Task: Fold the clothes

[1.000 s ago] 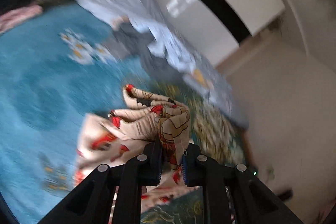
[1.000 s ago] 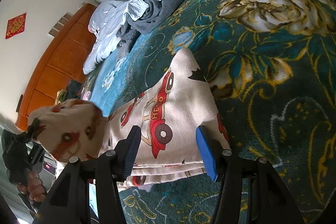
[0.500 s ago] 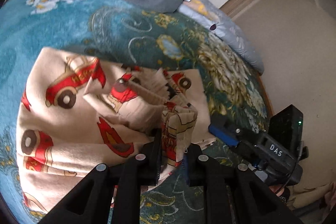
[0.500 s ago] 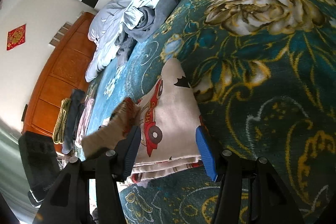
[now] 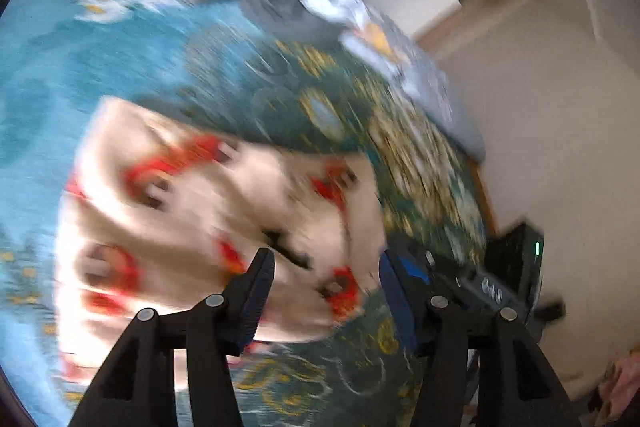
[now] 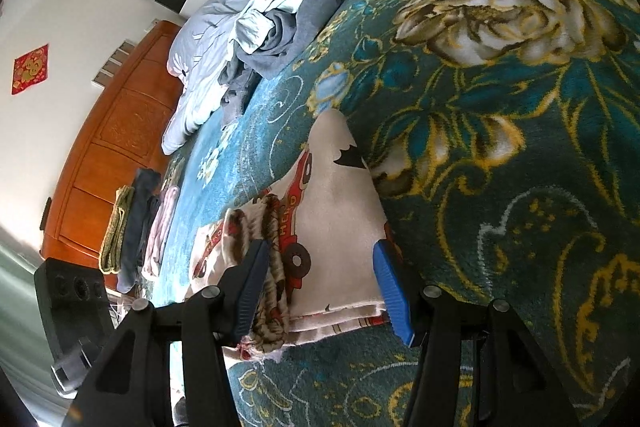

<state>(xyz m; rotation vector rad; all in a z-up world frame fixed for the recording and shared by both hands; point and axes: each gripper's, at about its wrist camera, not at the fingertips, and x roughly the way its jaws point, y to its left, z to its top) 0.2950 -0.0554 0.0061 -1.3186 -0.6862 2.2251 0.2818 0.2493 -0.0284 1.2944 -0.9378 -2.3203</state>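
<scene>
A cream garment printed with red cars [image 6: 340,211] lies folded in layers on the teal floral bedspread [image 6: 500,115]. In the blurred left wrist view the same garment [image 5: 192,211] fills the middle. My left gripper [image 5: 326,291] hangs open just above its near edge, holding nothing. My right gripper [image 6: 318,283] is open too, its blue-padded fingers [image 6: 394,291] straddling the garment's near folded edge. The right gripper's body [image 5: 472,287] shows at the lower right of the left wrist view.
A heap of unfolded grey and pale blue clothes [image 6: 276,27] lies at the far end by a light quilt [image 6: 200,75]. A stack of folded items [image 6: 136,223] sits at the left near the wooden headboard [image 6: 120,147]. Bare bedspread lies to the right.
My left gripper has let go of the bunched cream cloth and opened; the flap now lies folded over the garment. The right gripper stays open at the near edge.
</scene>
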